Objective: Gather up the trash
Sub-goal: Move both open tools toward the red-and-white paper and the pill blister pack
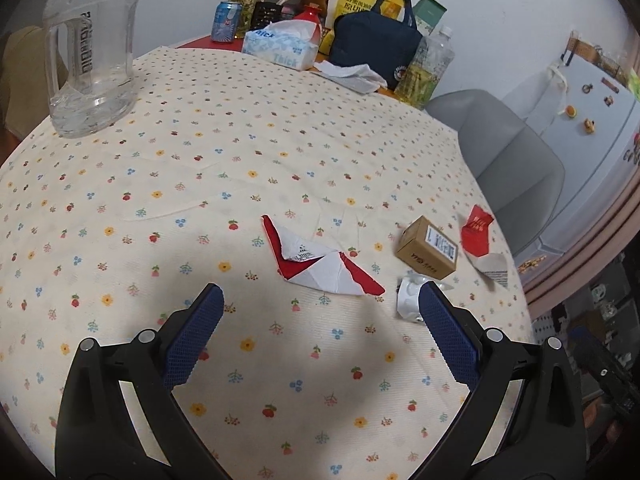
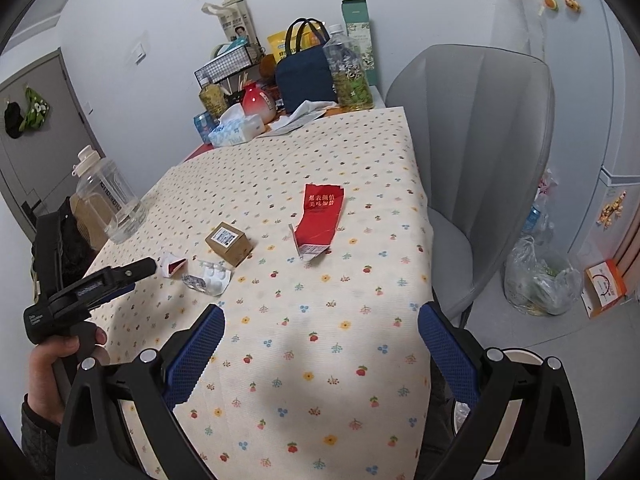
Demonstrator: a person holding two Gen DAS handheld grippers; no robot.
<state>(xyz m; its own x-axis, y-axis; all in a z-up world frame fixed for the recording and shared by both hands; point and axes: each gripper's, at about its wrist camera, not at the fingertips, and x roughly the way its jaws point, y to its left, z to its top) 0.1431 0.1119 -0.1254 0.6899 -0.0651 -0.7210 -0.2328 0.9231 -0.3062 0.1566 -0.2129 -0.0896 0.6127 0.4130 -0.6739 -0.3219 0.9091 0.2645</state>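
Observation:
Several pieces of trash lie on the flowered tablecloth (image 1: pixel 240 152). A torn red and white wrapper (image 1: pixel 320 264) lies just ahead of my open, empty left gripper (image 1: pixel 320 300). A small brown cardboard box (image 1: pixel 427 249) is to its right, with a white blister pack (image 1: pixel 408 300) by the right finger and a red packet (image 1: pixel 478 232) near the table edge. In the right wrist view my open, empty right gripper (image 2: pixel 320 320) hovers over the near table end. The red packet (image 2: pixel 320 216), the box (image 2: pixel 229 243), the blister pack (image 2: pixel 210 278) and the small wrapper (image 2: pixel 173 265) lie ahead. The left gripper (image 2: pixel 108 280) shows at left.
A clear water jug (image 1: pixel 92 52) stands at the far left. Tissue box (image 1: pixel 280 46), navy bag (image 1: pixel 374 38), bottles and a can crowd the far end. A grey chair (image 2: pixel 472 160) stands at the table's right. A plastic trash bag (image 2: pixel 540 280) sits on the floor.

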